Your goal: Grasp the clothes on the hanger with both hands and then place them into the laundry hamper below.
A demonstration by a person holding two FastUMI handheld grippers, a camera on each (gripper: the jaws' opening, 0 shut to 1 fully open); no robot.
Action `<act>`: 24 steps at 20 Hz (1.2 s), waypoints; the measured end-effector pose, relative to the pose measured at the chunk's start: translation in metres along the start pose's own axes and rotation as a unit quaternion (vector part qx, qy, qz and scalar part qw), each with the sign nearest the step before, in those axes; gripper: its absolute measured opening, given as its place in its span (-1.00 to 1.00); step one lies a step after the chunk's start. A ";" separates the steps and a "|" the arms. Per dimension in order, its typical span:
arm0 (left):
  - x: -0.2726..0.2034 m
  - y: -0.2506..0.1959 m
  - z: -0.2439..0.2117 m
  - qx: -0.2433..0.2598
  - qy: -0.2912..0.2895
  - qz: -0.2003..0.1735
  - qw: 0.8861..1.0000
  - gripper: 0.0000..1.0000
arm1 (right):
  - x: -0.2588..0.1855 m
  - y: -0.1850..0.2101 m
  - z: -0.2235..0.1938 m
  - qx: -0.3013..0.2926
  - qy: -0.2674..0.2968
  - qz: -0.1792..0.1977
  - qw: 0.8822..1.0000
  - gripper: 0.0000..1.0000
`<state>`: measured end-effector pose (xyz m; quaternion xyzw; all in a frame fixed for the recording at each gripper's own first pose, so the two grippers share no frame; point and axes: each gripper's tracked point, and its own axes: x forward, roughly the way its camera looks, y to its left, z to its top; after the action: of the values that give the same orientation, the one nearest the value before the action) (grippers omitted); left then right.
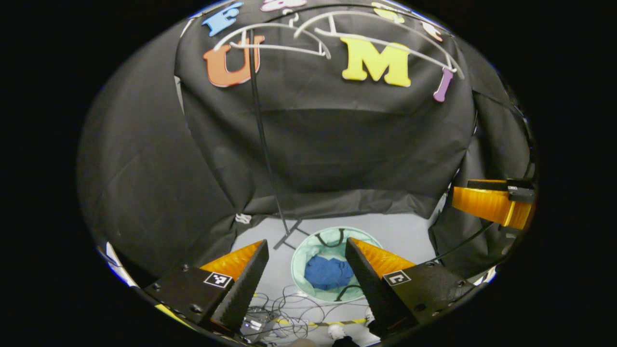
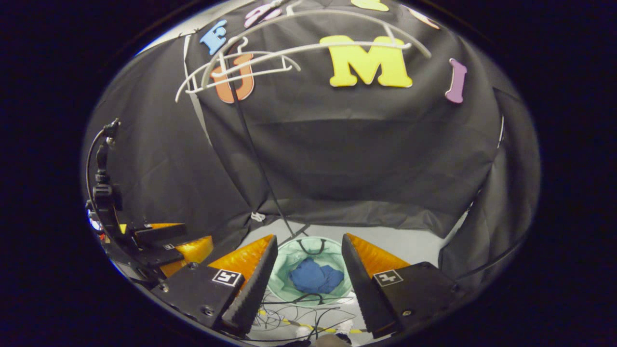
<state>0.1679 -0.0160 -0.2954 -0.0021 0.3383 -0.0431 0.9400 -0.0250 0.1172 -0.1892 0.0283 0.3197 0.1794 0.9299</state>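
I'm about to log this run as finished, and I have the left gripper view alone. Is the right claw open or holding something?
Observer: It is open. In the right gripper view the right claw has its fingers spread with nothing between them, and the laundry hamper lies beyond the gap.
Operator: Is any cloth on the hangers from that side?
Observer: No. The white hangers are bare, and the blue clothes lie inside the hamper.
Operator: Where is my claw from there?
Observer: The left claw sits at the lower left of that view, beside the right one. No cloth hangs from it.
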 end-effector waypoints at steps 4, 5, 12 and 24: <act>-0.065 0.001 0.034 0.010 -0.083 -0.009 0.996 0.96 | -0.071 -0.003 0.014 -0.024 -0.064 -0.040 0.997 0.78; -0.081 0.002 0.043 0.020 -0.104 -0.007 0.994 0.96 | -0.090 -0.003 0.018 -0.027 -0.084 -0.044 0.995 0.83; -0.193 -0.007 0.086 0.029 -0.212 -0.010 0.977 0.90 | -0.206 0.001 0.046 -0.030 -0.188 -0.055 0.980 0.99; -0.354 -0.042 0.058 -0.044 -0.301 0.086 0.949 0.94 | -0.360 -0.056 0.036 -0.040 -0.290 -0.015 0.956 1.00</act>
<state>-0.0707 -0.0302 -0.0242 -0.0270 0.0396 0.0557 0.9973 -0.2484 -0.0593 0.0406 0.0370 0.0293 0.1620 0.9857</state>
